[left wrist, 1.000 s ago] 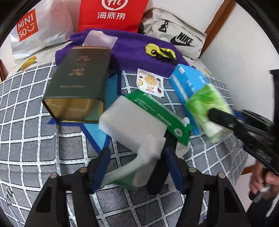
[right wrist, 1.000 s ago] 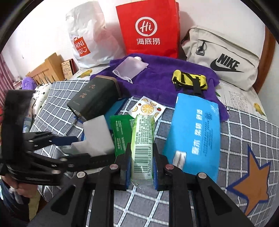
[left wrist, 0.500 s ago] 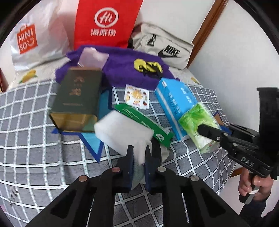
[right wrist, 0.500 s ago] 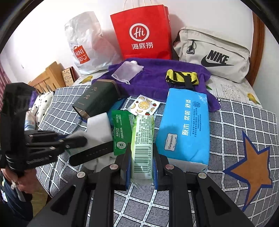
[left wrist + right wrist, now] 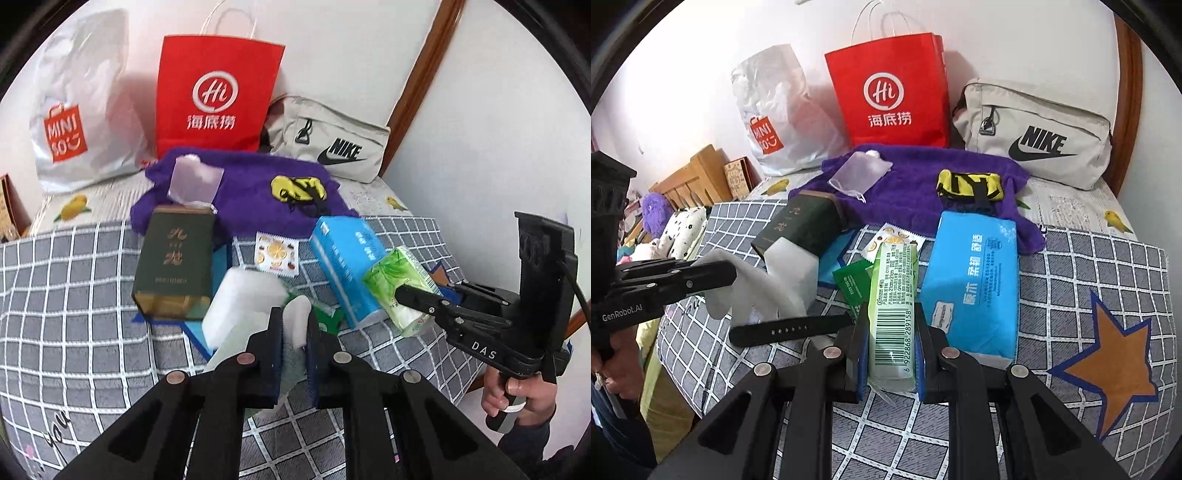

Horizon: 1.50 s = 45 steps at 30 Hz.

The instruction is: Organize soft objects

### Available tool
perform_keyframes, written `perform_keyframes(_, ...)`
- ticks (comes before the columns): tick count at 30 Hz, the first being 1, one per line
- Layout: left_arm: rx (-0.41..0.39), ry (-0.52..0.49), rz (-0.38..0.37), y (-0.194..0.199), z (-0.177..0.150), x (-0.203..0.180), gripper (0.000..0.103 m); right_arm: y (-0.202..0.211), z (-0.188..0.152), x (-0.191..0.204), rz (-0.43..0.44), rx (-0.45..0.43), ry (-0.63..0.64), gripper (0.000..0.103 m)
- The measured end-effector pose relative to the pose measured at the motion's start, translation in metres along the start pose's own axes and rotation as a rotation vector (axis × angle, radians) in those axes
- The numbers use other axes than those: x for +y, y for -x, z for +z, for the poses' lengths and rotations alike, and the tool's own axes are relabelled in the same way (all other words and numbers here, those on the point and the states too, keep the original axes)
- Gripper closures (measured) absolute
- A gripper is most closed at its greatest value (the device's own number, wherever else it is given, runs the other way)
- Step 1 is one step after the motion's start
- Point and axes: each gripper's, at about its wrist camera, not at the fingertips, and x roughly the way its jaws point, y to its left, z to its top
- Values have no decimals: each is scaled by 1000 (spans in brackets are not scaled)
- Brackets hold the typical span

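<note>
Both hands are loaded and up off the bed (image 5: 1108, 266); this looks like the carry step of the tidying, pick done, set-down not yet begun. The left gripper (image 5: 294, 332) is clamped on a flap of the white foam (image 5: 243, 299), its jaws nearly together with the foam squeezed thin between them; the rest of the foam hangs forward, beside the dark green tin (image 5: 173, 258). The right gripper (image 5: 891, 343) is clamped on the green tissue pack (image 5: 894, 306), barcode side up, held lengthwise just left of the blue tissue pack (image 5: 975, 280), which lies flat on the checked cover.

Next, I'd say, each hand needs a place to put its load, likely up by the purple towel (image 5: 923, 177) or with the other soft things; the foam is floppy and gripped only at one edge, so it may swing or slip if moved quickly; which spot is meant I cannot tell.

The right view alone shows a black strap (image 5: 790, 328) lying on the cover below the foam, and the clutter past the bed's left edge; the left view alone shows the tissue pack's leafy green face (image 5: 397, 277) and the hand (image 5: 517, 391) on the right gripper's handle.
</note>
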Motion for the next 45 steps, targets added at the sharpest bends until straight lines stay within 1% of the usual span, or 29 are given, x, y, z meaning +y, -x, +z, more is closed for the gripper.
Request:
perform_keyframes(2,-12,2,-20,4,4,-2,92,4,2,-2,-2,-11,-3,84)
perform_keyframes(8,-41,4,-18,14,13,-3,92,13,5,-8,-9,-28,-14,84)
perform_keyframes(15,-60,-3,1,22,21,-6,92,18,11,-10,-9,-43,-12,84)
perform_keyframes(18,-68,-2,9,24,24,-5,92,17,14,-14,15,-37,-31,84)
perform_keyframes(31,-78,5,35,21,41,8,92,20,34,-20,-7,-56,-31,84)
perform_keyframes(40,-76,2,52,9,59,18,92,8,55,-33,-17,-49,-40,84)
perform_keyframes(45,-84,3,82,2,72,23,92,-1,67,-36,-22,-45,-38,84)
